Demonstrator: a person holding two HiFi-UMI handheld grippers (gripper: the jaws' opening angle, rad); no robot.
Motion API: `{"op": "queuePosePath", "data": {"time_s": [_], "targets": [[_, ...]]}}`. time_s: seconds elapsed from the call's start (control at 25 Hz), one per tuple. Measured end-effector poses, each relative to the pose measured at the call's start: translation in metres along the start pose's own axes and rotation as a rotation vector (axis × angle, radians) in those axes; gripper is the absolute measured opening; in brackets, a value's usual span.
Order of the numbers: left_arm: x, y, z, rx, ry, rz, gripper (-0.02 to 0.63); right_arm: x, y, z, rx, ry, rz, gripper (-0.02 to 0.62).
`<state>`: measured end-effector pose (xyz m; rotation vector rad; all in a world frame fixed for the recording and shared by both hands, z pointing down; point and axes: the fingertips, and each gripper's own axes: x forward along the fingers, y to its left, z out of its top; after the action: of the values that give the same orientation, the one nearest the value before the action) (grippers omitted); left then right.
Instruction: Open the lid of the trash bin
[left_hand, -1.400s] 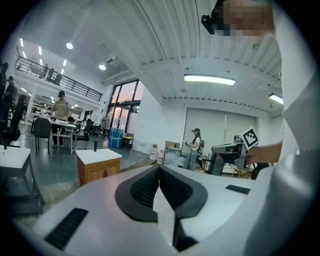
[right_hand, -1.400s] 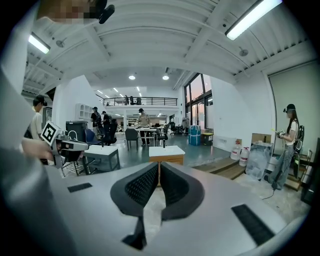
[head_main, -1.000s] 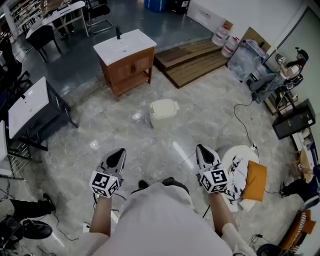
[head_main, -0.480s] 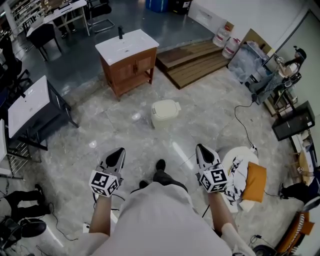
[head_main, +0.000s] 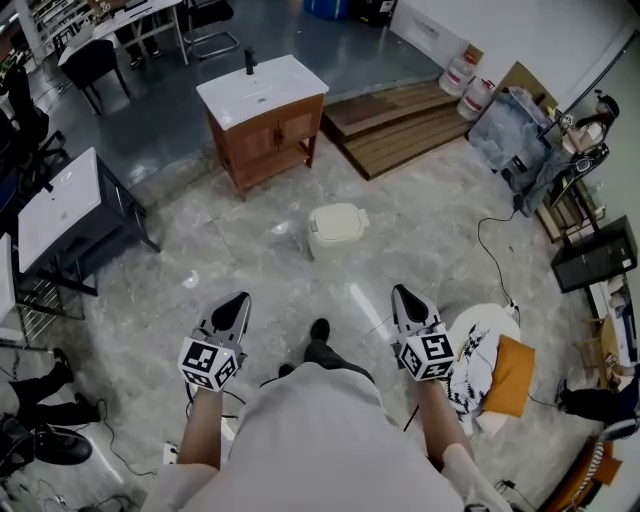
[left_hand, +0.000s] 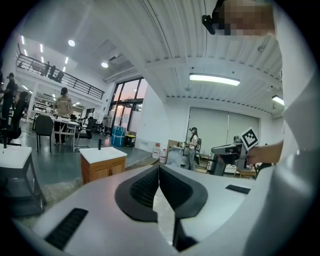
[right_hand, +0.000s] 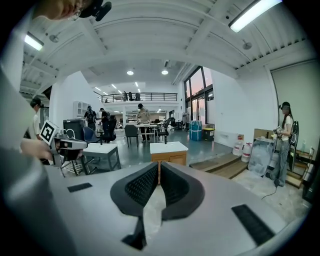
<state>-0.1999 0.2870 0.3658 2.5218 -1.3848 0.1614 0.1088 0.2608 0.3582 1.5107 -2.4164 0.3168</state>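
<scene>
A cream trash bin (head_main: 337, 229) stands on the marble floor ahead of me, its lid down. Both grippers are held at waist height well short of it. My left gripper (head_main: 238, 301) points forward to the bin's left, and its jaws meet at the tips with nothing between them (left_hand: 159, 168). My right gripper (head_main: 402, 293) points forward to the bin's right, jaws likewise together and empty (right_hand: 159, 165). Neither gripper view shows the bin.
A wooden vanity cabinet (head_main: 265, 120) with a white sink top stands beyond the bin. Wooden pallets (head_main: 400, 118) lie at the back right. A dark table (head_main: 62, 212) is at the left. A round white seat with an orange cushion (head_main: 506, 362) is at my right, with a cable (head_main: 488, 248) on the floor.
The bin and cabinet have slid down and right in the head view as I step closer. Both grippers keep their pose and stay shut.
</scene>
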Motion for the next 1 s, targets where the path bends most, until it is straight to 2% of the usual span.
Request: {"op": "queuePosePath", "data": {"time_s": [0.52, 1.0], "targets": [[0.078, 0.025, 0.026, 0.011, 0.007, 0.033, 0.018, 0.084, -0.052, 0.03, -0.035, 0.01, 0.072, 0.035], [0.155, 0.033, 0.032, 0.014, 0.027, 0.081, 0.018, 0.14, -0.111, 0.033, -0.072, 0.049, 0.142, 0.035]]}}
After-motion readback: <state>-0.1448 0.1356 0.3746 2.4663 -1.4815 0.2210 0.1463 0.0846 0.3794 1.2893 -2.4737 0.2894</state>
